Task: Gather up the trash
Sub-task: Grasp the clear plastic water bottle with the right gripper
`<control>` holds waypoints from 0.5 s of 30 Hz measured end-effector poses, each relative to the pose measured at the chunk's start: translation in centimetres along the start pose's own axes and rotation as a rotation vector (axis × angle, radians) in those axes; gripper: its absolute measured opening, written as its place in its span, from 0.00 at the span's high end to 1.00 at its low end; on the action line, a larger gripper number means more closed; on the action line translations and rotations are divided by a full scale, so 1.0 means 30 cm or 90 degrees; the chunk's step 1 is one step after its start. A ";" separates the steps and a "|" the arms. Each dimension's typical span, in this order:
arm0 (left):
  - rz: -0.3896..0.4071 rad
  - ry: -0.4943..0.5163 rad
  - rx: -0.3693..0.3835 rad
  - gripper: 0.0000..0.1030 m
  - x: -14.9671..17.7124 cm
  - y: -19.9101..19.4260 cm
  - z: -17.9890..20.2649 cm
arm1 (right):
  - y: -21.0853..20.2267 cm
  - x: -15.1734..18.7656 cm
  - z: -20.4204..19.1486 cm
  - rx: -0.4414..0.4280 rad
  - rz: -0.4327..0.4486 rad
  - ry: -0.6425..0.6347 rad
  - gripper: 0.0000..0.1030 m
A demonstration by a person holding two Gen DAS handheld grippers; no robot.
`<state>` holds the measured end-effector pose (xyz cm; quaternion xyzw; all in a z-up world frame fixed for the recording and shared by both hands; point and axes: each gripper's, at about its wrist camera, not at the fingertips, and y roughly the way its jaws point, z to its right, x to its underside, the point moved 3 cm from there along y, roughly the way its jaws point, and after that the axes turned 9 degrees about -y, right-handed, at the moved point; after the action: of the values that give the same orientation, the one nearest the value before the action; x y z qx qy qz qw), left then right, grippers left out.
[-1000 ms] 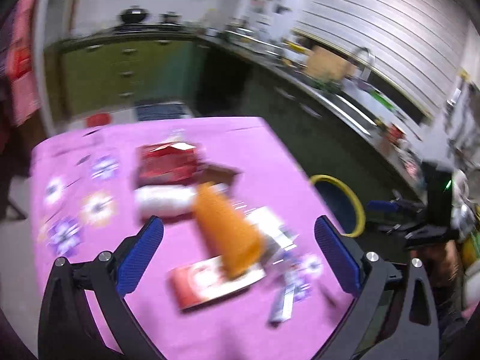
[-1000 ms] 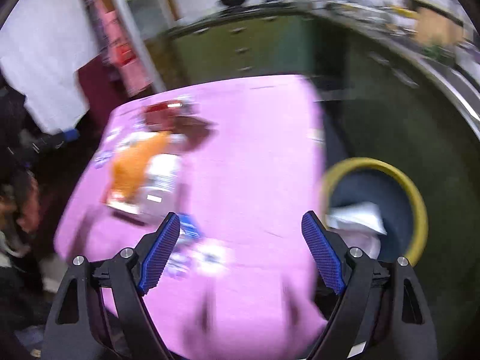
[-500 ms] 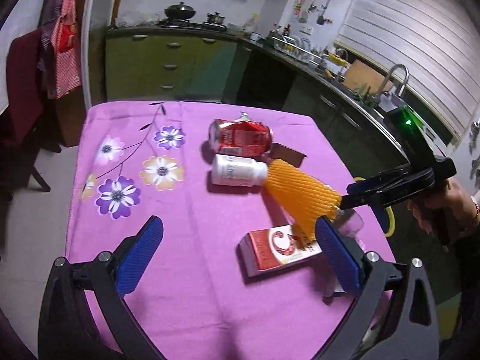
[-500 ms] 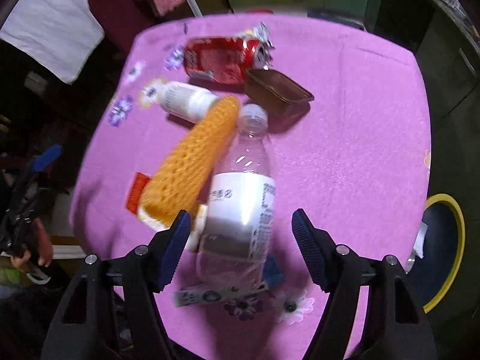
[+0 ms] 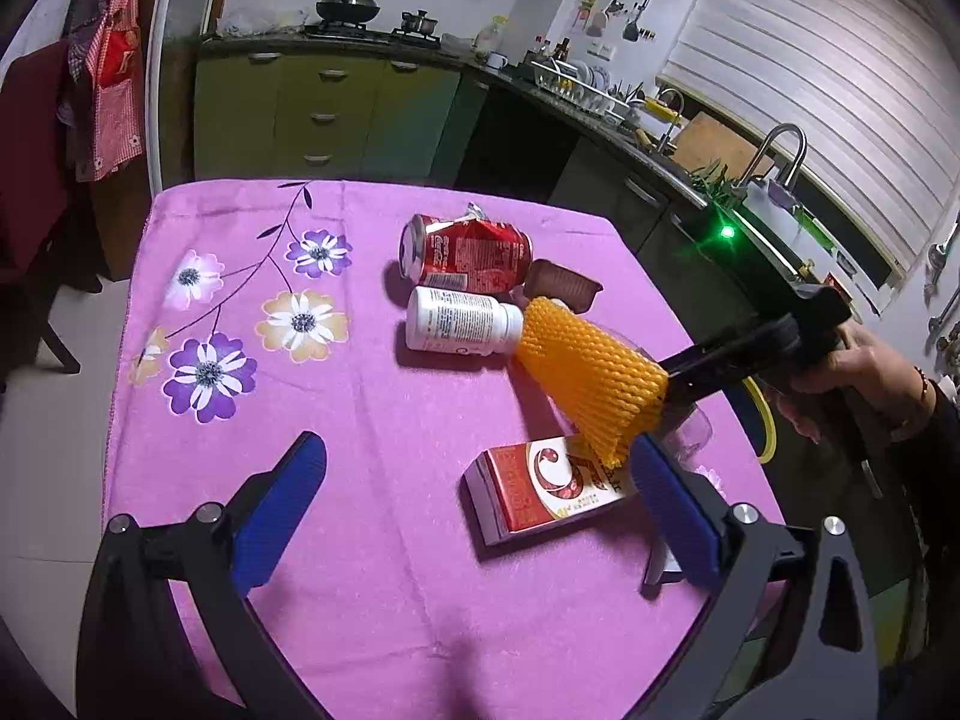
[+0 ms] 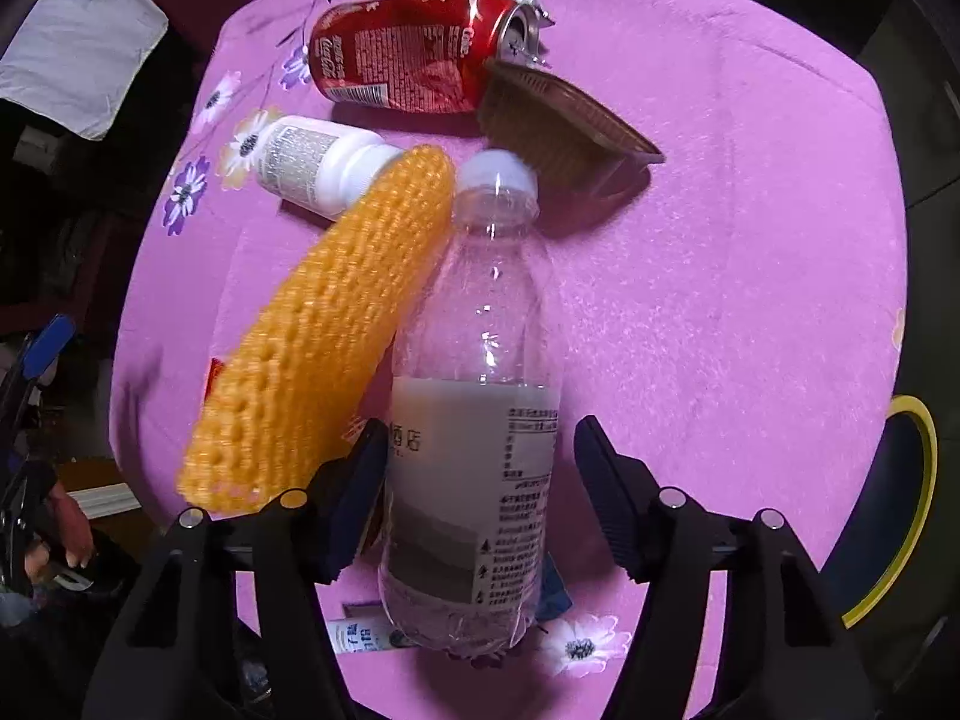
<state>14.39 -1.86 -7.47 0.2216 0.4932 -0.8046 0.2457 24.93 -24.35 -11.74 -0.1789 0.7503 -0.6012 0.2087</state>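
A pink flowered tablecloth (image 5: 372,420) covers a kitchen table strewn with trash. At the far side a crushed red cola can (image 5: 465,252) lies on its side, with a white pill bottle (image 5: 459,329) lying just near of it and a brown plastic tray (image 5: 564,287) just to its right. An orange foam fruit net (image 5: 591,378) slants from the pill bottle's cap toward the near right, its lower end overlapping a red carton (image 5: 552,489) that lies flat on the cloth.

The left gripper (image 5: 474,507) hangs over the near edge of the table, its blue-padded fingers spread wide and holding nothing; the red carton lies between its right finger and the middle of the cloth.

The right gripper (image 6: 480,480) reaches in from the table's right side, fingers parted on either side of a clear plastic water bottle (image 6: 480,408) lying on the cloth. The bottle's labelled body sits between the fingers, the left one close against it, the right one standing apart with a gap; no grasp is closed. The bottle's white cap points toward the brown tray, and the foam net lies along its left side. Past the table's right edge stands a yellow-rimmed bin (image 6: 915,516).
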 end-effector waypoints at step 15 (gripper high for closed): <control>-0.025 -0.010 0.010 0.06 0.021 0.028 -0.016 | -0.016 0.003 -0.041 0.009 -0.008 -0.040 0.49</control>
<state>14.46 -1.86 -8.63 0.2075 0.4891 -0.8148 0.2322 24.20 -23.49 -11.05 -0.2007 0.7381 -0.6019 0.2294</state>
